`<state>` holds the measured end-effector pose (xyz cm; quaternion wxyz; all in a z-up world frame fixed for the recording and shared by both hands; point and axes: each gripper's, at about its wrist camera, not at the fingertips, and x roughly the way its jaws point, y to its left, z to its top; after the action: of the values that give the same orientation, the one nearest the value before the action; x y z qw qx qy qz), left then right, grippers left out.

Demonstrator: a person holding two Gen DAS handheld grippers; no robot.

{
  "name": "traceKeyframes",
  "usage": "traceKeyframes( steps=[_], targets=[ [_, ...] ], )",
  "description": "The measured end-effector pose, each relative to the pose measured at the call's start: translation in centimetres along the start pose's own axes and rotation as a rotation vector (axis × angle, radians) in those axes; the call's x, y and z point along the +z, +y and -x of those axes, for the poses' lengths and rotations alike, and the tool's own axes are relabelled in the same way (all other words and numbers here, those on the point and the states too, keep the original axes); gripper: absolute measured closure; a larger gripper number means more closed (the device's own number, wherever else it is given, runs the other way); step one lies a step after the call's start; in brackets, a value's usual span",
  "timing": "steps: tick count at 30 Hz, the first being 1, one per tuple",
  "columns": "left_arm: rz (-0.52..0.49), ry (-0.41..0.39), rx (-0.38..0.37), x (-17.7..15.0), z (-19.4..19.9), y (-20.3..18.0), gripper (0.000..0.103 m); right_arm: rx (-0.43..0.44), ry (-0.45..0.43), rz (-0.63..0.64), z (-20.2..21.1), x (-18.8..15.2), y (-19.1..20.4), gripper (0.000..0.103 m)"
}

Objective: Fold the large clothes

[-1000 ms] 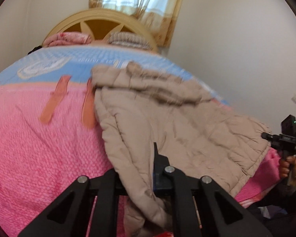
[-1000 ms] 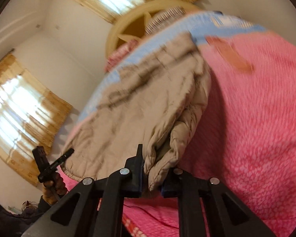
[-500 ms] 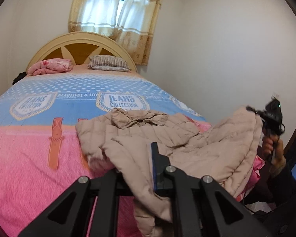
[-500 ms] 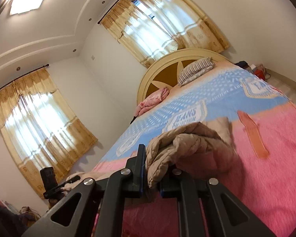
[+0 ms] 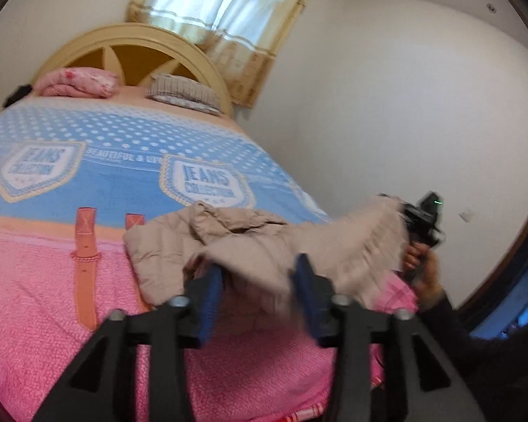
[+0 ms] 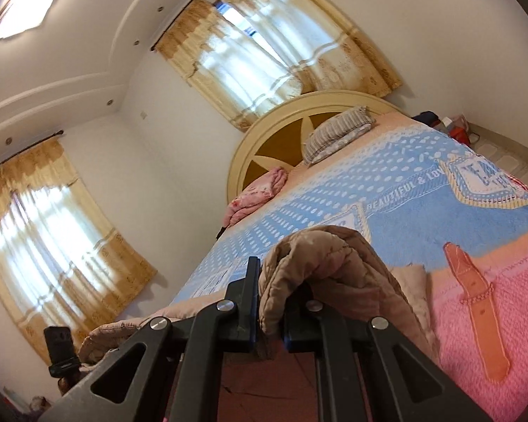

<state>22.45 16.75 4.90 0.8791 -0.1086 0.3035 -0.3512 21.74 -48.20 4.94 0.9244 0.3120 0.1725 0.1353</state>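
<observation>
A beige quilted jacket lies bunched on the pink end of the bed. My left gripper hovers over its near edge with jaws opening; blurred fabric hangs between the blue pads without being pinched. In the left wrist view the right gripper holds the jacket's right corner raised, a hand below it. From its own camera, the right gripper is shut on a thick fold of the jacket. The left gripper shows at lower left, with more jacket beside it.
The bedspread is blue toward the rounded headboard, where a pink bundle and a striped pillow lie. Curtained windows sit behind the bed and on the side wall. A white wall runs along the bed's right side.
Both grippers have risen. The left jaws went from pinching the jacket's hem to wide apart, letting it go. The right gripper kept its grip and lifted its fold; the jacket bunched up.
</observation>
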Motion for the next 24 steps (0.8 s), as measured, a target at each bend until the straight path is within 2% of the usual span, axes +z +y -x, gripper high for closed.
traceKeyframes(
  steps=[1,2,3,5,9,11,15,16,18,20,24],
  targets=[
    [-0.013,-0.053,0.07,0.4,1.1,0.1,0.019,-0.011,-0.001,-0.012,-0.4,0.2,-0.7,0.095],
    [-0.019,-0.108,0.113,0.8,2.2,0.5,0.0,-0.019,0.005,-0.033,-1.1,0.5,-1.6,0.095],
    [-0.017,-0.147,0.124,1.0,3.1,1.0,0.0,-0.028,0.01,-0.044,-1.7,0.5,-2.1,0.095],
    [-0.016,-0.176,0.185,1.3,3.6,0.9,0.0,-0.059,0.029,-0.043,-3.4,0.6,-2.9,0.095],
    [-0.168,-0.213,0.399,0.5,0.5,-3.2,0.0,-0.117,0.061,-0.025,-7.5,1.1,-3.5,0.095],
    [-0.238,-0.259,0.479,0.0,-1.2,-5.4,0.0,-0.14,0.075,-0.023,-9.1,1.2,-4.0,0.095],
    [-0.359,-0.331,0.498,-0.8,-6.2,-9.8,0.0,-0.191,0.123,-0.015,-12.5,1.1,-5.1,0.095],
    [-0.386,-0.334,0.51,-0.9,-7.3,-10.2,0.0,-0.211,0.135,-0.006,-13.3,1.1,-5.4,0.095],
    [-0.479,-0.261,0.545,-1.2,-12.5,-10.7,0.0,-0.248,0.148,0.01,-14.8,1.0,-6.0,0.095],
    [-0.479,-0.196,0.565,-1.1,-16.6,-9.6,0.0,-0.269,0.163,0.009,-16.0,0.8,-7.0,0.095],
    [-0.492,-0.093,0.741,-1.1,-25.5,-5.0,0.0,-0.285,0.21,-0.004,-18.9,0.2,-9.7,0.095]
  ],
)
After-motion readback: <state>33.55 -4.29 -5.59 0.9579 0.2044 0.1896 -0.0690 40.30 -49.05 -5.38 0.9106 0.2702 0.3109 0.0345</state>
